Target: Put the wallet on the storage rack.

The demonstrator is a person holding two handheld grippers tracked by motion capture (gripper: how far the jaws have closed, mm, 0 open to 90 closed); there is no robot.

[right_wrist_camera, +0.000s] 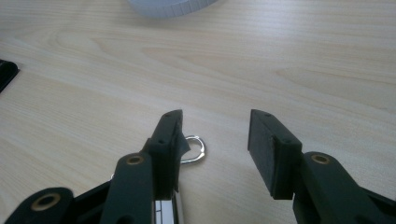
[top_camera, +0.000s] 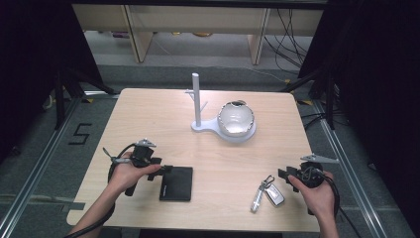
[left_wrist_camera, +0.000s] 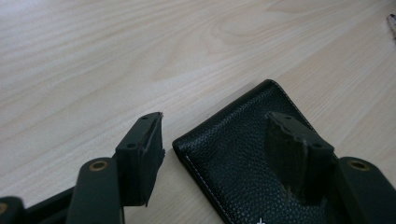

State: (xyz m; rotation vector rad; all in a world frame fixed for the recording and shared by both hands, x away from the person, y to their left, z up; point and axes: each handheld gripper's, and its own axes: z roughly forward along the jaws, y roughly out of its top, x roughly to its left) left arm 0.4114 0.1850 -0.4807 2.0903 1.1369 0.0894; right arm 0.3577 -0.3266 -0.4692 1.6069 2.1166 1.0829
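1. Black wallet (top_camera: pixel 177 183) lies flat near the table's (top_camera: pixel 148 114) front edge; the left gripper (left_wrist_camera: pixel 215 149) is open around its corner, not squeezing yet.
2. Right gripper (right_wrist_camera: pixel 214 140) is open over the keys (top_camera: pixel 266 192) near the front right corner.
3. Nothing is lifted yet.

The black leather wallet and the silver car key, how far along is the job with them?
Nothing looks done yet: the black leather wallet and the silver car key both lie flat on the light wooden table. In hand: the left gripper stands open astride the wallet's corner, and the right gripper is open by the key's ring. Gripping and moving both is left.
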